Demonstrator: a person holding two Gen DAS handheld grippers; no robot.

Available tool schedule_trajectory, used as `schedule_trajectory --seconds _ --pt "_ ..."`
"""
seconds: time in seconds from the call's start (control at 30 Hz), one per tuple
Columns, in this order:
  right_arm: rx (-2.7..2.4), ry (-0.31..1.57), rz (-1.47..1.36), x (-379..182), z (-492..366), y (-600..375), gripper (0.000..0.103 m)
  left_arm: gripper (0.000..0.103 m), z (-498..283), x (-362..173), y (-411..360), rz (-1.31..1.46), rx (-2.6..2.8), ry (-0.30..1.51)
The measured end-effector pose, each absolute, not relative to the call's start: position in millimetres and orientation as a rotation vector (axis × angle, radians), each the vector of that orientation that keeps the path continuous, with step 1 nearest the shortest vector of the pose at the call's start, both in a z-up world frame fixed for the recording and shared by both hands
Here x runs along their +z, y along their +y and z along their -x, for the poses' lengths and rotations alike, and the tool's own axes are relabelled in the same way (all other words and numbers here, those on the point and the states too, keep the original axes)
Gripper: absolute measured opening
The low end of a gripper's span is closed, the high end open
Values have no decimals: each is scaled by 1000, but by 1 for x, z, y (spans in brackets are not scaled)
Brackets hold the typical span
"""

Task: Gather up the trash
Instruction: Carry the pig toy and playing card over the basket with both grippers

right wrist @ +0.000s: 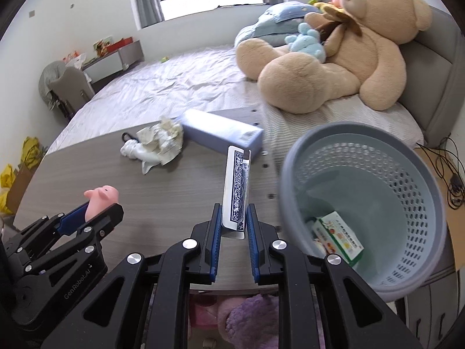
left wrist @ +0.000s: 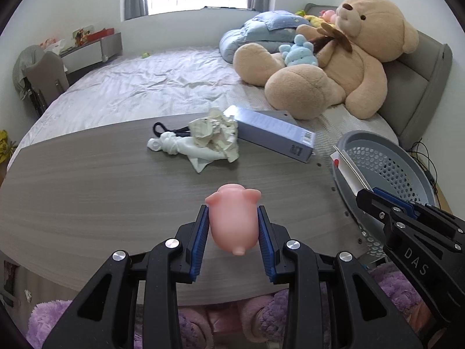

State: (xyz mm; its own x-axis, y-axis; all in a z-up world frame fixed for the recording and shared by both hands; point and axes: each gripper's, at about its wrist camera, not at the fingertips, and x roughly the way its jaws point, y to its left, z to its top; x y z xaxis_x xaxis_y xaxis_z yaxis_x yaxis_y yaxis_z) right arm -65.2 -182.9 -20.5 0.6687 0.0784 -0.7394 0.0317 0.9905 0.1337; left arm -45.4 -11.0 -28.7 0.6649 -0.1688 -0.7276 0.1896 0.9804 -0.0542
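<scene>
My left gripper (left wrist: 232, 213) is shut on a pink rubber pig (left wrist: 232, 218) just above the grey wooden table (left wrist: 101, 192); the pig also shows in the right wrist view (right wrist: 100, 199). My right gripper (right wrist: 234, 212) is shut on a blue-patterned playing-card box (right wrist: 237, 192), held upright left of the grey-blue perforated basket (right wrist: 407, 186). The basket holds a green-and-white carton (right wrist: 338, 237). Crumpled paper (left wrist: 216, 133) and a white cloth (left wrist: 186, 148) lie on the far part of the table beside a long blue box (left wrist: 273, 133).
A bed with a pale sheet (left wrist: 139, 87) lies behind the table. A big tan teddy bear (left wrist: 343, 58) and a small blue plush (left wrist: 300, 51) sit at its head. Purple fluffy fabric (right wrist: 247, 311) shows below the table edge. Cables (right wrist: 453, 180) lie right of the basket.
</scene>
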Motion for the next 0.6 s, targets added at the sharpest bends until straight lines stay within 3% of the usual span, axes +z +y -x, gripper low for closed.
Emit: schedule_trajectory --seconds 0.6 --pt "-201 798 -250 -15 85 -307 17 33 22 -1 -135 -141 -442 811"
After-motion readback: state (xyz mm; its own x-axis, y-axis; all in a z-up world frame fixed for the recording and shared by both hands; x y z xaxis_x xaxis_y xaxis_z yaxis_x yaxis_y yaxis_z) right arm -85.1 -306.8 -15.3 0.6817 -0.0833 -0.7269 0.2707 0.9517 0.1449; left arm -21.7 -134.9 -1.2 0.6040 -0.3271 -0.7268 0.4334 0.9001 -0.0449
